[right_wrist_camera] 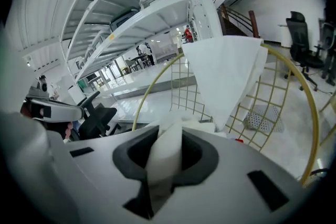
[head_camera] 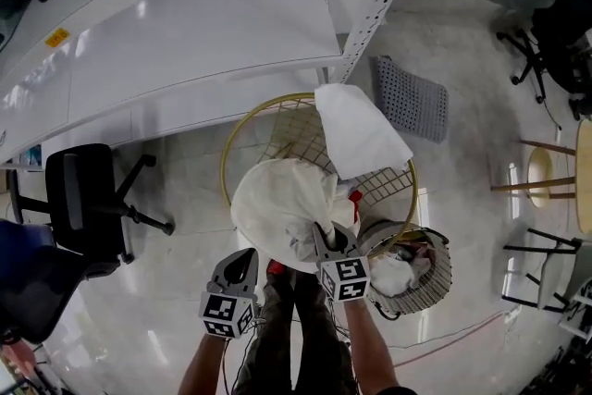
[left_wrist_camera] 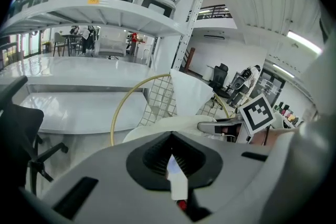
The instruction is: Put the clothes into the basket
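Clothes-wise, the piece in play is a cream garment [head_camera: 277, 208], bunched up and hanging just ahead of the fingertips, right over the near rim of the gold wire basket [head_camera: 294, 132]. The right fingers [head_camera: 323, 245] are clamped on a thick fold of it. The right gripper view shows fabric stuffed between the pads. The left fingers [head_camera: 233, 274] are closed down too, with only a thin white sliver pinched in there. It looks to me like an edge of the same garment, but it's a skinny bite. Another white cloth [head_camera: 359, 136] is draped over the rim on the far side of the fingers, half in, half out.

My take on doing this bit well:

- Get the bundle high enough that the dangling bottom clears the near rim.
- Carry it forward until it's over the middle of the basket, not the edge.
- Keep both grips closed until it's centred, then let go together. If the left slips first, I'd expect the whole thing to swing off the right.
- Floppy fabric probably snags on wire, so drop it from straight above.
- Don't sweep into that draped cloth and knock it onto the floor.
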A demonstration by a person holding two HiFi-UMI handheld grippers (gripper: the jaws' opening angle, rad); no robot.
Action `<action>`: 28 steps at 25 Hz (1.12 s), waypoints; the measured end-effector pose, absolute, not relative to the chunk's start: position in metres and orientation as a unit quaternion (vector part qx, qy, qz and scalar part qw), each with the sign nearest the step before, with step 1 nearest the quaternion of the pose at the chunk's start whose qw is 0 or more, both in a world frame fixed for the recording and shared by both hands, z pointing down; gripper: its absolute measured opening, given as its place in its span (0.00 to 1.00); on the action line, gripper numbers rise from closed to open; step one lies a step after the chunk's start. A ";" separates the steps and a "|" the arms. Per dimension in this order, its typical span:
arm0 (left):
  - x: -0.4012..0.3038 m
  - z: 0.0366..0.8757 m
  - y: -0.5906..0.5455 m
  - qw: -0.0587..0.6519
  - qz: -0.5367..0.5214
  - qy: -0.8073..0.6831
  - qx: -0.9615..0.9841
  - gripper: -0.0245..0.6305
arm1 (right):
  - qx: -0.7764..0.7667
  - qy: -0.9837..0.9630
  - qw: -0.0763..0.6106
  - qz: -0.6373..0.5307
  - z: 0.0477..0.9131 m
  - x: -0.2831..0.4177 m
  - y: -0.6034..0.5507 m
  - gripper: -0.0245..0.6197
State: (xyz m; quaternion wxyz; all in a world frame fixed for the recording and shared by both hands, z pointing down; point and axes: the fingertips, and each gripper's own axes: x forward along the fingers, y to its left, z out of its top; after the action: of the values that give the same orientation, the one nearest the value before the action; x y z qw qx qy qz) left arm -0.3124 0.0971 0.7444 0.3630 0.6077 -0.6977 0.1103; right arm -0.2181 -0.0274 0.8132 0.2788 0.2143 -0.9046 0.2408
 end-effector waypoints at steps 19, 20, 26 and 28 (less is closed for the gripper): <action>-0.311 0.603 0.096 0.273 0.100 -0.707 0.645 0.04 | 0.253 -0.933 0.165 0.194 0.613 -0.203 -0.034 0.16; -0.312 0.597 0.097 0.268 0.100 -0.707 0.647 0.04 | 0.254 -0.935 0.158 0.191 0.603 -0.203 -0.032 0.16; -0.303 0.549 0.096 0.235 0.098 -0.706 0.661 0.04 | 0.252 -0.945 0.129 0.167 0.542 -0.192 -0.021 0.16; -0.304 0.533 0.093 0.223 0.096 -0.704 0.667 0.04 | 0.255 -0.946 0.117 0.159 0.521 -0.191 -0.020 0.16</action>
State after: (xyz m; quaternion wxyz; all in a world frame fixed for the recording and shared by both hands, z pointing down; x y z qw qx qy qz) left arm -0.3037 0.0930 0.5334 0.2229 0.6674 -0.7040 0.0960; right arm -0.1913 -0.0201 0.5208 0.1165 0.2554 -0.9465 0.1594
